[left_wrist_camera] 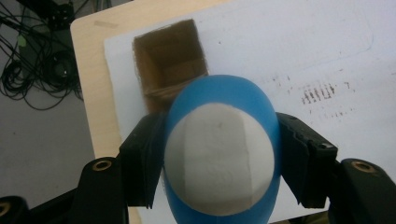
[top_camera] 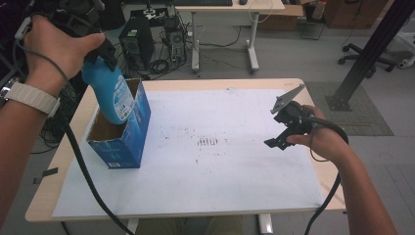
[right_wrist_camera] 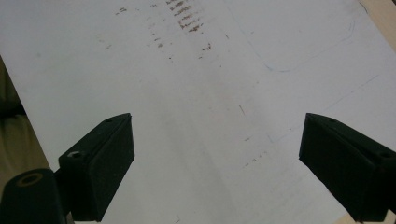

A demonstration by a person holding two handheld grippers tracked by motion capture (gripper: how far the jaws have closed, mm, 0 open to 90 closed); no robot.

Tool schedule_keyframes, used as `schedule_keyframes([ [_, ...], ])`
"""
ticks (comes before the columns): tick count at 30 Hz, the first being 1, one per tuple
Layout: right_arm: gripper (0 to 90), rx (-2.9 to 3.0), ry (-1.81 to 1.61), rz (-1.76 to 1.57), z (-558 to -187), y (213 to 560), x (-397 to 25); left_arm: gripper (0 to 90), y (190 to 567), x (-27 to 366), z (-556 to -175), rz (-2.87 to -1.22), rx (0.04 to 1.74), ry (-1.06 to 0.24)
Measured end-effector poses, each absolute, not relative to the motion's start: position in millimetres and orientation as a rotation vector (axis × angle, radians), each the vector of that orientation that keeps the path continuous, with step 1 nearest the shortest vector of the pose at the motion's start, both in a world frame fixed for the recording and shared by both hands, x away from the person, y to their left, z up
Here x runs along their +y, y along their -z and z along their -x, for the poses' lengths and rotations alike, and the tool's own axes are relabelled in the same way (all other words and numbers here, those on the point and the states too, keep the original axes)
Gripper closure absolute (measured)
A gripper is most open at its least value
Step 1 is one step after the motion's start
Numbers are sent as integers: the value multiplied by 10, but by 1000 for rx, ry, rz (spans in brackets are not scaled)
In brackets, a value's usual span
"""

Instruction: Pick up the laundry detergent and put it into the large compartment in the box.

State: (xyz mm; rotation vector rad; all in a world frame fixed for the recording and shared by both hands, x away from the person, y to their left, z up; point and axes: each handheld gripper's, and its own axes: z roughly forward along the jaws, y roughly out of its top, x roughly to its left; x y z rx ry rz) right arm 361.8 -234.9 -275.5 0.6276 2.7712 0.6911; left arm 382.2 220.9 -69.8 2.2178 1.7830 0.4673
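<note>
the two black jaws of the left gripper (left_wrist_camera: 219, 163) were closed against the sides of a blue plastic bottle with a white rounded base (left_wrist_camera: 219, 158), one jaw at each side, and they held it firmly. in the left gripper view the white base faced the camera and the bottle pointed down toward the open top of a blue cardboard box with a brown inside (left_wrist_camera: 170, 70). in the high view the left gripper (top_camera: 105, 51) held the bottle (top_camera: 110, 90) tilted, with its lower end already inside the open box (top_camera: 132, 132), while the upper part stood above the rim. the box stood at the left side of the table, on a large white paper sheet (top_camera: 220, 166) that covered most of the light wooden table (top_camera: 44, 196).

the jaws of the right gripper (right_wrist_camera: 217, 163) were wide apart and held nothing; between them was the white sheet (right_wrist_camera: 210, 93) with some dark marks. in the high view the right gripper (top_camera: 281, 137) hovered over the right part of the sheet, well apart from the box.
</note>
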Motion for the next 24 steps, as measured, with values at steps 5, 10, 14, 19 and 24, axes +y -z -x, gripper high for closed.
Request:
schedule_keyframes([
  [5, 104, 2769, -694, -624, -3618, 2747, -2341, 378, 724, 2270, -3839, -2210, 1819, -477],
  [10, 104, 2769, -695, -620, -3618, 2749, -2331, 378, 781, 2332, -3866, -2191, 1851, -480],
  [14, 104, 2767, -697, -624, -3617, 2746, -2331, 378, 808, 2377, -3880, -2178, 1866, -481],
  [19, 104, 2767, -702, -624, -3614, 2746, -2334, 378, 864, 2408, -3893, -2171, 1886, -503],
  [24, 104, 2768, -698, -624, -3610, 2746, -2333, 378, 930, 2440, -3909, -2166, 1898, -504],
])
